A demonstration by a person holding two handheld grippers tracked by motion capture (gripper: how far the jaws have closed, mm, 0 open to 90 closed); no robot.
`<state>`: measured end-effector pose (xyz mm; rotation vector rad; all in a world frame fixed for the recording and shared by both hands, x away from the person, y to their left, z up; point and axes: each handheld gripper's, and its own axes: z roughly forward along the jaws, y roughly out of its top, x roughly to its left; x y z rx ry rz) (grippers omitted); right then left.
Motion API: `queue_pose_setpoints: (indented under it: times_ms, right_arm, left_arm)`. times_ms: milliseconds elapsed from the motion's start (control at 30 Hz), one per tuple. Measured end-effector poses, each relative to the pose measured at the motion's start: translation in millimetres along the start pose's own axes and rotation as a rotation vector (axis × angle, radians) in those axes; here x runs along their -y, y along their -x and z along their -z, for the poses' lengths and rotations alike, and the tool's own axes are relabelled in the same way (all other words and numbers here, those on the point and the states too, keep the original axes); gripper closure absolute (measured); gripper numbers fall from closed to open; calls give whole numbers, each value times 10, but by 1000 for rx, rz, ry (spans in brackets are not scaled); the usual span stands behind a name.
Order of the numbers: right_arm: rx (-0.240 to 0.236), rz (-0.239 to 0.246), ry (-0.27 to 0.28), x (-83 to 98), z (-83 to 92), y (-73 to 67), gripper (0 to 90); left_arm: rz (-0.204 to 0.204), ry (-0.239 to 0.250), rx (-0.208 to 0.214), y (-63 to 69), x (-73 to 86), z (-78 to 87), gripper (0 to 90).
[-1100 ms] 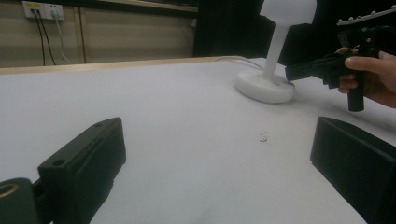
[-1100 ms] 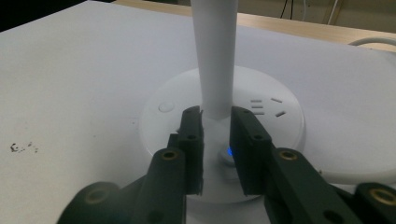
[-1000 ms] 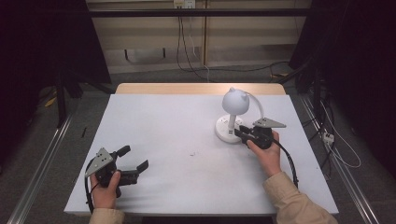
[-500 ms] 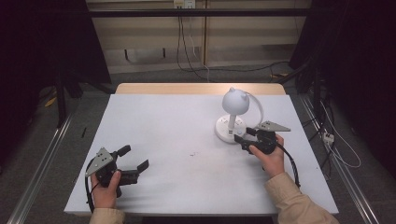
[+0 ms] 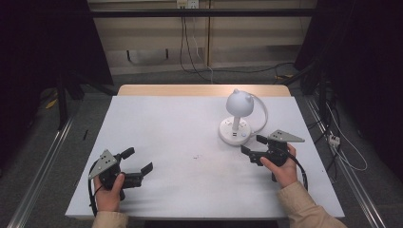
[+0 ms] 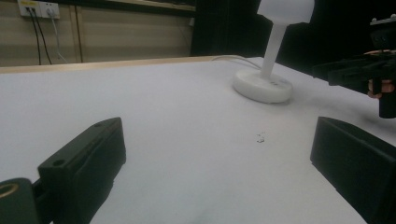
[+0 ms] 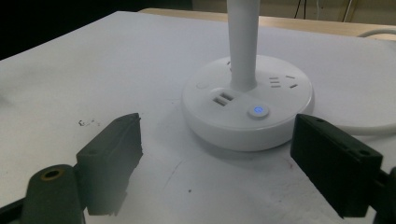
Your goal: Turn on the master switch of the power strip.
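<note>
Right gripper (image 5: 250,149), jaws just opened wide with nothing between them, sits at 5 o'clock of the lamp (image 5: 236,122) base; we judge a careless swing could tip it

No words, brand names or numbers can be read anywhere; the one sign is a small ring-shaped power symbol, lit blue, on the round button (image 7: 258,111) set in the white lamp base (image 7: 219,122); the sockets on that base carry no legible markings; the wall outlets (image 6: 38,8) are too small to show any lettering.
</note>
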<state>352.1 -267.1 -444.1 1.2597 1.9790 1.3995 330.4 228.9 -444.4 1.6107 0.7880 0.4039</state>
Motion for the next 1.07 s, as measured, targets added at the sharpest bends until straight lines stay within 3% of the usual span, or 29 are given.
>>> queue_pose_setpoints:
  times_ms: [167, 367, 700, 1067]
  right_arm:
    - [-2, 18, 7, 48, 107, -39, 157]
    - [-4, 5, 9, 104, 226, -16, 148]
    - [7, 41, 20, 213, 478, -24, 142]
    - [-22, 75, -8, 335, 563, -100, 129]
  left_arm:
    - [0, 3, 0, 0, -2, 5, 31]
    - [0, 4, -3, 5, -6, -3, 31]
    - [4, 0, -3, -7, 7, 5, 31]
    - [15, -9, -5, -14, 19, -13, 31]
